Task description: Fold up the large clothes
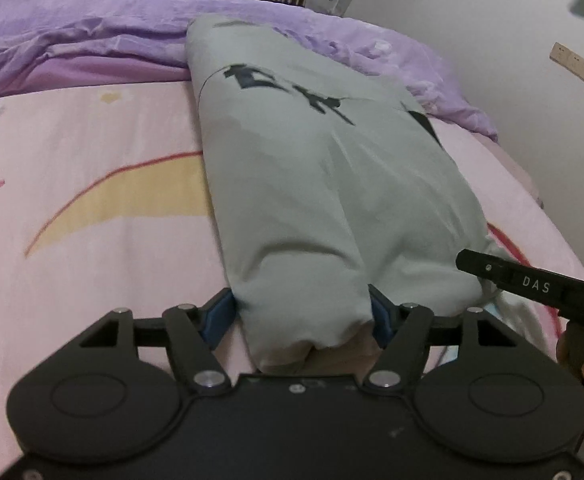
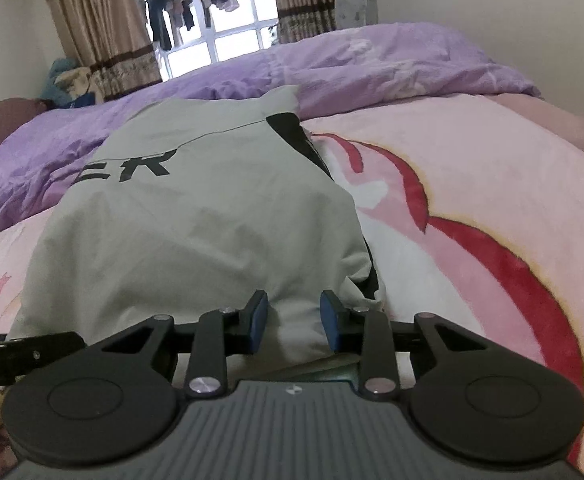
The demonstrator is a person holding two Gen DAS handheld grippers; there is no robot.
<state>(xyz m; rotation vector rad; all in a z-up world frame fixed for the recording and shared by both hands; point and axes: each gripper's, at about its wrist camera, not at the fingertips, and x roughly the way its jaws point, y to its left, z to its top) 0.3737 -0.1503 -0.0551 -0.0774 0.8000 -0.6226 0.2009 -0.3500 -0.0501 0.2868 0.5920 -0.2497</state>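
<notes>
Blue-padded fingers (image 1: pixel 216 312) astride soft grey garment (image 1: pixel 312 184)

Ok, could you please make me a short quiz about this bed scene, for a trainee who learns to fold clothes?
1. True or false: the grey garment is spread out flat with both sleeves open to the sides.
2. Which colour is the lettering on the garment? A red, B black, C white.
3. What lies between the fingers of the left gripper and of the right gripper?

Key
1. False: it is folded into a long narrow bundle on the pink sheet.
2. B.
3. The near end of the garment.
</notes>
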